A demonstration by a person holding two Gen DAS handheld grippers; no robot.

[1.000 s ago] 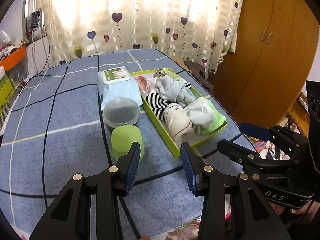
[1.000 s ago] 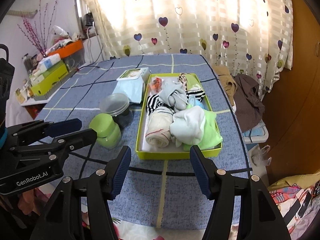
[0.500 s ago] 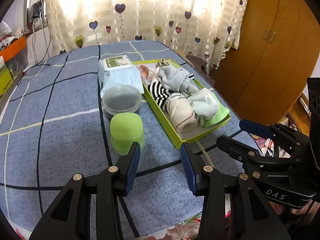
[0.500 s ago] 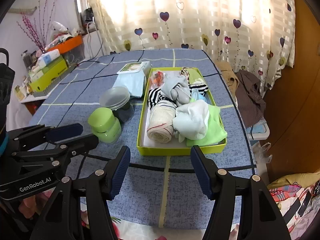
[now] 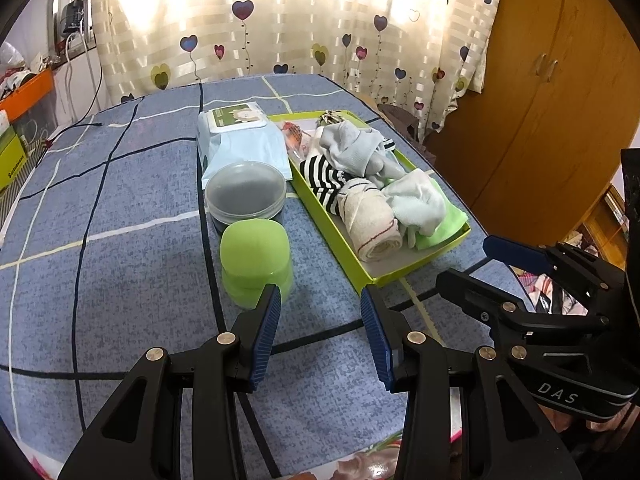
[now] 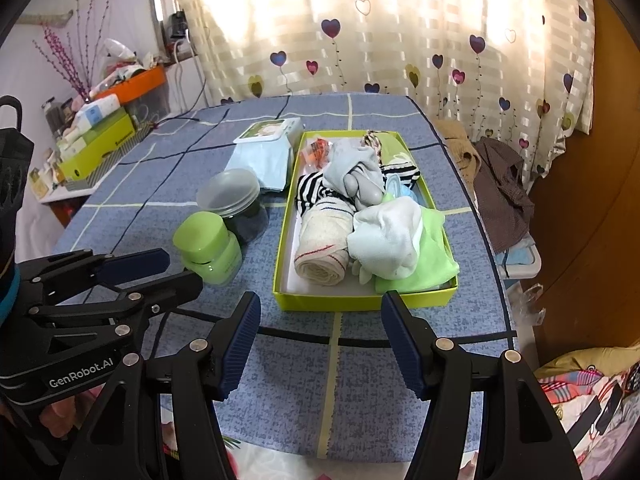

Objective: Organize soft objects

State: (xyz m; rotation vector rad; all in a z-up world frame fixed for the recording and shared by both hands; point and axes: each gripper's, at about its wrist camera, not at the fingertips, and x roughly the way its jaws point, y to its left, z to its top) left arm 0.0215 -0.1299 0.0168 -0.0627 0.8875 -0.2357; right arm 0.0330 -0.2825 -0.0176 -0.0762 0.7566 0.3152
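Rolled and bunched fabric socks (image 6: 360,216) fill the shallow lime-green cardboard tray (image 6: 348,303) on the blue checked surface (image 6: 304,380). Just left of it stand a green lidded jar (image 5: 256,262) and a clear plastic tub (image 5: 245,192). Both the left hand-held gripper (image 5: 320,340) and the right hand-held gripper (image 6: 320,344) hover released, empty, before the tray.

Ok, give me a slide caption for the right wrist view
Open right gripper hovering before the yellow-green box of rolled socks.
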